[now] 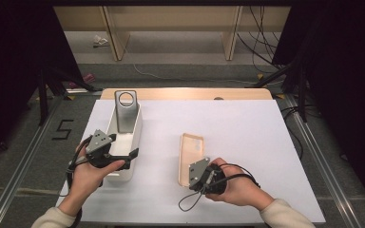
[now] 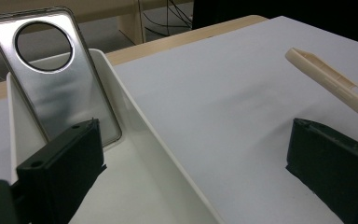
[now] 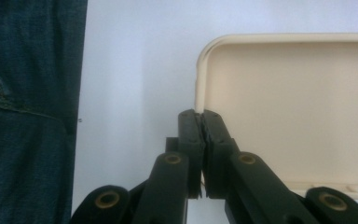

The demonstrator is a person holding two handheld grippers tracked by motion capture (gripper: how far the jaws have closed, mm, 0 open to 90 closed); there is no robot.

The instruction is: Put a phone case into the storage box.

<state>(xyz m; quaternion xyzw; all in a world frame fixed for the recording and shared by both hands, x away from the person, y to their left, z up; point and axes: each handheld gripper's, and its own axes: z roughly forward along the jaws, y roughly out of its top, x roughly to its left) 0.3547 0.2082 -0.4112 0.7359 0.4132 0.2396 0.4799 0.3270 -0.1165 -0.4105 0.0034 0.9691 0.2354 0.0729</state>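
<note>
A cream phone case (image 1: 191, 154) (image 2: 335, 84) hangs tilted just above the white table top, near the middle. My right gripper (image 1: 187, 177) (image 3: 200, 116) is shut on it, pinching the rim of the case (image 3: 298, 107) at its near corner. A silver phone case (image 1: 126, 114) (image 2: 60, 79) with a round hole leans upright at the far end of a long white bin (image 1: 136, 128) (image 2: 135, 107). At the bin's near end my left gripper (image 1: 122, 146) (image 2: 196, 135) is open, one jaw inside the bin and one outside, with the bin's wall between them untouched.
The white table top (image 1: 237, 128) stretches right of the cream case. Behind it runs a wooden edge (image 1: 185, 93), then shelving legs and cables on the floor. A dark "5" (image 1: 62, 129) marks the floor at the left. Blue jeans (image 3: 28, 93) lie beyond the table's near edge.
</note>
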